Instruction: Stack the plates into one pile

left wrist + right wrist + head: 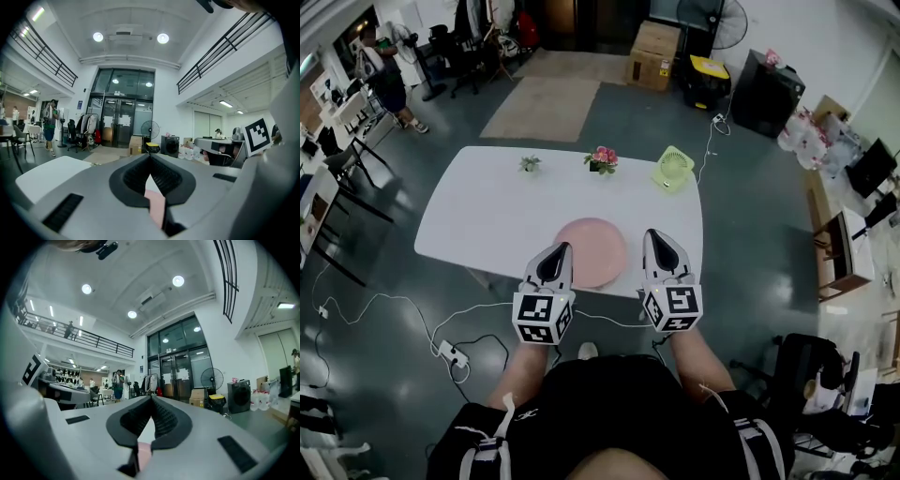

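Note:
A pink plate [591, 251] lies on the white table [487, 216] near its front edge; whether it is one plate or a pile I cannot tell. Both grippers hover above that front edge and point forward, roughly level. The left gripper [562, 247] is over the plate's left side, the right gripper [654, 234] just past its right side. Each is shut with nothing between its jaws. In the left gripper view the closed jaw tips [150, 157] meet, and a sliver of pink plate [156, 206] shows below them. The right gripper view shows the same: tips [151, 398] together, pink [144, 453] beneath.
At the table's far edge stand a small green plant [530, 164], a pot of pink flowers [602, 159] and a light green desk fan [673, 169]. A power strip with cables [453, 353] lies on the floor at the front left. A person [389, 80] stands far left.

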{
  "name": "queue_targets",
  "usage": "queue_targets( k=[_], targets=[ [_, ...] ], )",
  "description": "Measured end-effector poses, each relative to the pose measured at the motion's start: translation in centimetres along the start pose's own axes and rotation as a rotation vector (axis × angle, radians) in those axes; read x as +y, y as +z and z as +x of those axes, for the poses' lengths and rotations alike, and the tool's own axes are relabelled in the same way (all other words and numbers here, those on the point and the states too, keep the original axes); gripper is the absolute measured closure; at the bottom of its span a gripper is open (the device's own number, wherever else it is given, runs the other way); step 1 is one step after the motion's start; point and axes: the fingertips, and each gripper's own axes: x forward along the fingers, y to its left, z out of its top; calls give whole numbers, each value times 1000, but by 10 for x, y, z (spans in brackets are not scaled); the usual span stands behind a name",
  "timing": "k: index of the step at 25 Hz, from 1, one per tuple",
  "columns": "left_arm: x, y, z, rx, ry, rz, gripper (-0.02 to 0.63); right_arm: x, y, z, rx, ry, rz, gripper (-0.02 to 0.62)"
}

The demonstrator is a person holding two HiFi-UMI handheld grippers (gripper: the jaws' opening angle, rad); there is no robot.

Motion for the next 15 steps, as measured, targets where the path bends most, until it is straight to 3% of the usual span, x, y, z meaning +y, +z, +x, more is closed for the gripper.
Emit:
queue_targets(
  k=[15],
  targets=[
    [0,0,3,12,23,6,592,1,-4,6,8,36,8,581]
  ],
)
